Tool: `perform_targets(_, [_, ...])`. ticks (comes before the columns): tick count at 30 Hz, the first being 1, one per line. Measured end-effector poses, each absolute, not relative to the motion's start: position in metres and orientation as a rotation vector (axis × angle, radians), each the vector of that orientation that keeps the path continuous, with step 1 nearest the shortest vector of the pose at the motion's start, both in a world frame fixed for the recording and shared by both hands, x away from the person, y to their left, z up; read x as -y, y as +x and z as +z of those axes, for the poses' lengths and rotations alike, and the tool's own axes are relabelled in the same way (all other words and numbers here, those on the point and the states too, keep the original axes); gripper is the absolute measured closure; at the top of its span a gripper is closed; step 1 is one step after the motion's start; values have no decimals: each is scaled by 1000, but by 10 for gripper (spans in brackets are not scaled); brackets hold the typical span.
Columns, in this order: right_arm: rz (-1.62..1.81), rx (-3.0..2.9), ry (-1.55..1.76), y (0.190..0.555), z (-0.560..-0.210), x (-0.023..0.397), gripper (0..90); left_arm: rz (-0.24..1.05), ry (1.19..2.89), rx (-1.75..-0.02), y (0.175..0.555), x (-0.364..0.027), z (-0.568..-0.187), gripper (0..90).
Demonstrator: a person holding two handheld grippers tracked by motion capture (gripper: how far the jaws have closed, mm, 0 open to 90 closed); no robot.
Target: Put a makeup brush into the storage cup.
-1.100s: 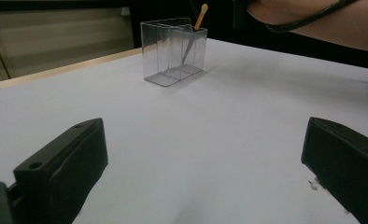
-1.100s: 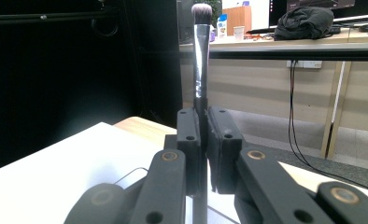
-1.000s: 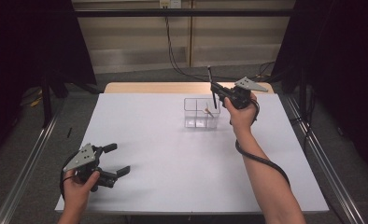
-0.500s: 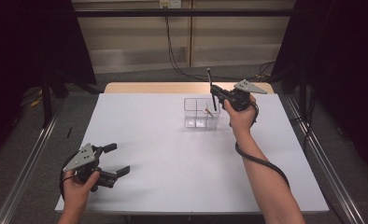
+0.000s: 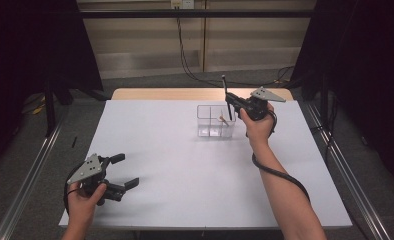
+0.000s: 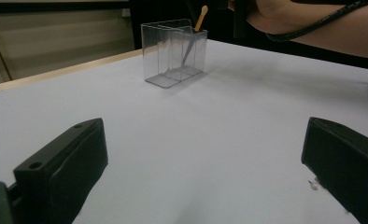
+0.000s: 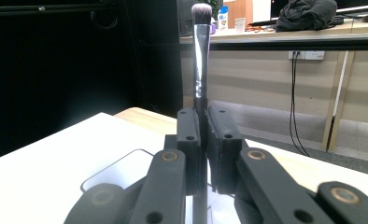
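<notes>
While nothing has shifted, the right tool [image 5: 229,104] stays clenched on the upright makeup brush [image 7: 200,56]; the left tool [image 5: 127,171] stays released.

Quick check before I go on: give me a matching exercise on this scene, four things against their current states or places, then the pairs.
Things:
1. right hand-held gripper
2. left hand-held gripper
3. makeup brush
4. wooden-handled tool

States:
A. leaning inside the clear organiser
B. jaws wide open, nothing between them
C. held upright, bristles up
D. jaws clamped on a handle

Pairs: 1-D, 2-B, 3-C, 4-A
</notes>
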State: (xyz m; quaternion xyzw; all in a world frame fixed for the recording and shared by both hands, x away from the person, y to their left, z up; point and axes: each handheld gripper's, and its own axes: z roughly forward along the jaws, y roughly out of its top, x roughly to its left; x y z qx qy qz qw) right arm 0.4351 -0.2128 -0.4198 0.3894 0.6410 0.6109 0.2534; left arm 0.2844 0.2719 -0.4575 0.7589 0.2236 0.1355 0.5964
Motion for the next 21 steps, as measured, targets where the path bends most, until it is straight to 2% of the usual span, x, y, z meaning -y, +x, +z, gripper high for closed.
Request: perform_targets(21, [1653,-1749,1068,430,-425,219,847,316,1763,-519,285,-271,-458,3])
